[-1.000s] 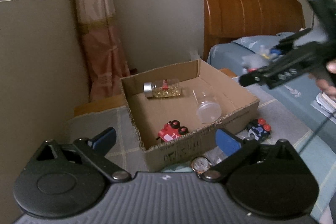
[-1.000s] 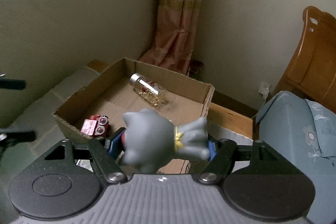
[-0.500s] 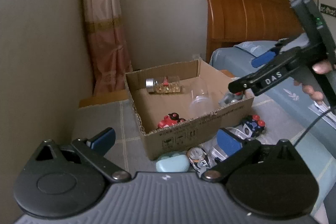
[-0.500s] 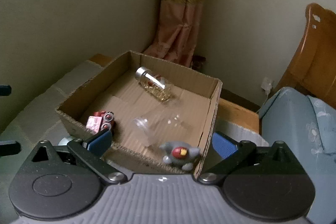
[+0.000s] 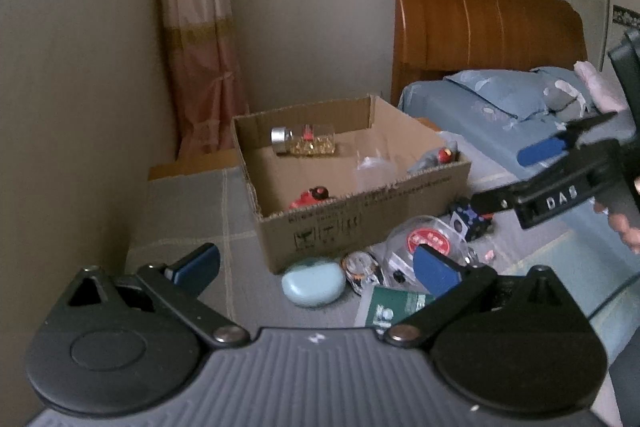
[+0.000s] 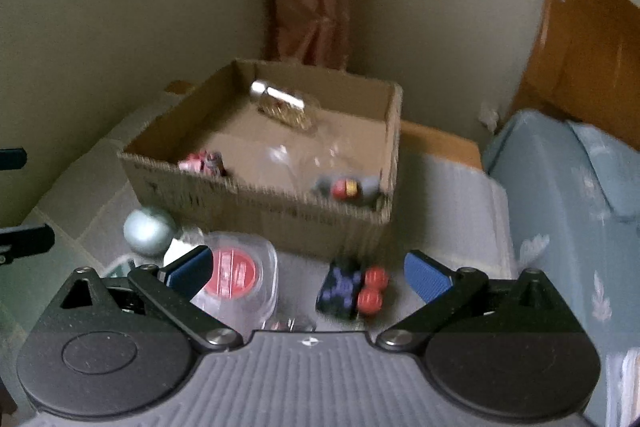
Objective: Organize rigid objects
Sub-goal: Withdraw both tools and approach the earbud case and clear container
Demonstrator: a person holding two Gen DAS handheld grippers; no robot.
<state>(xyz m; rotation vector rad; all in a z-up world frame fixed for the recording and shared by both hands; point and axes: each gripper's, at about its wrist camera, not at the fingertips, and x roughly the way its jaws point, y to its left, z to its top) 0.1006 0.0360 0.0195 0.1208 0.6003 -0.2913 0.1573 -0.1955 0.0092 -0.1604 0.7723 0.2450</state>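
An open cardboard box (image 5: 360, 223) (image 6: 256, 197) sits on the grey checked cover. It holds a silver-capped glass bottle (image 5: 304, 143) (image 6: 286, 105), a red toy car (image 5: 310, 197) (image 6: 202, 163), a clear plastic cup (image 5: 374, 169) and, in its near right corner, a grey toy figure (image 6: 348, 189) (image 5: 438, 157). My right gripper (image 6: 310, 271) (image 5: 516, 175) is open and empty, hanging in front of the box above a dark blue toy car with red wheels (image 6: 352, 291) (image 5: 468, 221). My left gripper (image 5: 316, 265) is open and empty too.
In front of the box lie a clear container with a red label (image 6: 236, 275) (image 5: 428, 241), a pale teal oval case (image 5: 314, 283) (image 6: 148, 231), a green-and-white packet (image 5: 394, 307) and small clutter. A blue bed (image 5: 500, 107) with a wooden headboard (image 5: 480, 27) stands on the right.
The right gripper opened and let the grey toy figure fall into the box's near right corner, then drew back and sank. The left gripper pulled back from the box.
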